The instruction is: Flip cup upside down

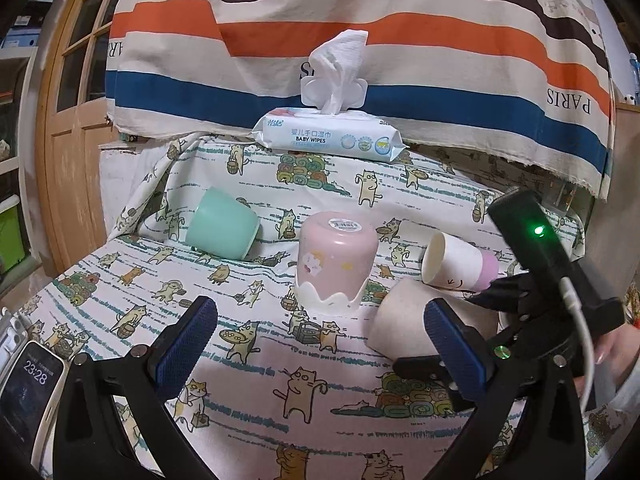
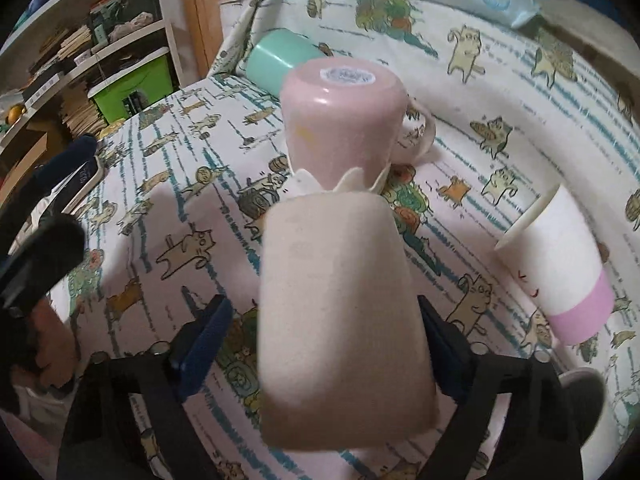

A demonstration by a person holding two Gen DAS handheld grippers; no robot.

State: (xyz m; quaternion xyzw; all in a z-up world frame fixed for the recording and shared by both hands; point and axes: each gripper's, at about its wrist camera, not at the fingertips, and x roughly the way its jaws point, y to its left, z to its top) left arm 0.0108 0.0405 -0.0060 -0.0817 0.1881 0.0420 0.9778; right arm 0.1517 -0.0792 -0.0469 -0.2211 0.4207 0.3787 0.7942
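Observation:
A beige cup (image 2: pixel 340 312) lies between the fingers of my right gripper (image 2: pixel 320 340), mouth toward the pink cup; the left pad (image 2: pixel 204 340) stands apart from its wall, so the jaws look open around it. It also shows in the left wrist view (image 1: pixel 404 320). A pink cup (image 1: pixel 336 264) stands upside down mid-table, base sticker up. A mint cup (image 1: pixel 222 228) and a white-and-pink paper cup (image 1: pixel 456 266) lie on their sides. My left gripper (image 1: pixel 320 348) is open and empty, hovering short of the pink cup.
A pack of baby wipes (image 1: pixel 328 136) sits at the back of the cat-print cloth (image 1: pixel 248 380). A phone (image 1: pixel 28 384) lies at the left edge. A striped cloth (image 1: pixel 320 20) hangs behind. Shelves (image 2: pixel 80 60) stand left of the table.

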